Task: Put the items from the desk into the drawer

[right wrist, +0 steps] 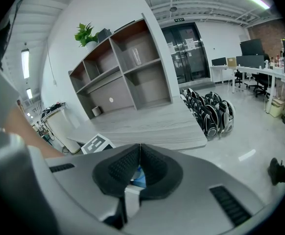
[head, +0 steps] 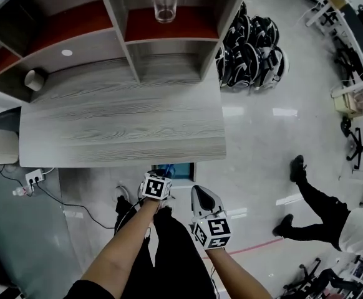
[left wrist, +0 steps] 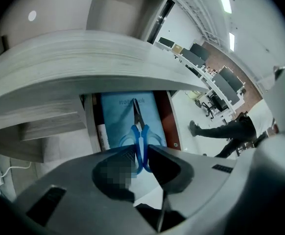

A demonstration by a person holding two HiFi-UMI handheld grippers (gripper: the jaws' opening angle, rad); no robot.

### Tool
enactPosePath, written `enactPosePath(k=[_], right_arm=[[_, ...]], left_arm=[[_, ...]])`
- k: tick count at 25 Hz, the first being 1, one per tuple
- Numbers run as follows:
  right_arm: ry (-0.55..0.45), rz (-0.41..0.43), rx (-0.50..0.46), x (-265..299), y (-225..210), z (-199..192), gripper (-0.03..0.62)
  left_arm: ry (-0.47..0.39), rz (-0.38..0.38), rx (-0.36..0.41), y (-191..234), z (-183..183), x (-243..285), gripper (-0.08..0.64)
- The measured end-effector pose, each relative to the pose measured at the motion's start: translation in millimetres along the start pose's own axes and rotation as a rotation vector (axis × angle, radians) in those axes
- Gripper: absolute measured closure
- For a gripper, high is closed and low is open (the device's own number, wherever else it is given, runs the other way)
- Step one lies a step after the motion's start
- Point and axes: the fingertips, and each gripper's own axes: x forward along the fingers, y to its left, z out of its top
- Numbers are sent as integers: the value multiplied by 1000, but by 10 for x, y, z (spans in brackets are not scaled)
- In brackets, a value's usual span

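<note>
Scissors [left wrist: 138,126] hang in the left tongs [left wrist: 142,150] above a notebook [left wrist: 123,112] lying in the drawer [left wrist: 174,125] under the desk [left wrist: 83,53]

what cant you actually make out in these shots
- drawer: head view, the desk edge covers all but a sliver
- scissors: left gripper view, the jaws of the left gripper hide the handles' lower ends
- notebook: same view, cover print too blurred to read, and the scissors cross it
- strip beside the notebook's left edge: too narrow to name
- round object at the desk's back left: head view, too small to identify
</note>
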Motion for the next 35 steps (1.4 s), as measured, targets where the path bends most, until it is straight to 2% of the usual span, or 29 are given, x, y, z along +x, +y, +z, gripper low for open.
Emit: enactPosePath(k=[9, 11, 14, 21, 26, 30, 35], right_arm=[[17, -17, 1, 12, -124, -86, 574], [23, -17, 4, 24, -109, -99, 574], [26, -14, 11, 29, -64, -101, 574], [2, -5, 22, 44, 56, -47, 574], [-24, 14, 18, -11, 187, 22, 574], [-11, 6, 42, -98, 304, 111, 574], [-62, 31, 30, -255, 606, 413, 574]], left_arm=[[-17, -17, 62, -110, 12, 140, 460], [-24, -32, 76, -151, 44, 144, 417], [-27, -49, 77, -196, 62, 110, 379], [-83, -88, 67, -322, 43, -159, 373], [-158, -115, 58, -421, -6, -593, 374], [-196, -94, 18, -385, -71, -1068, 376], [-328, -63, -21, -309, -27, -1855, 420]])
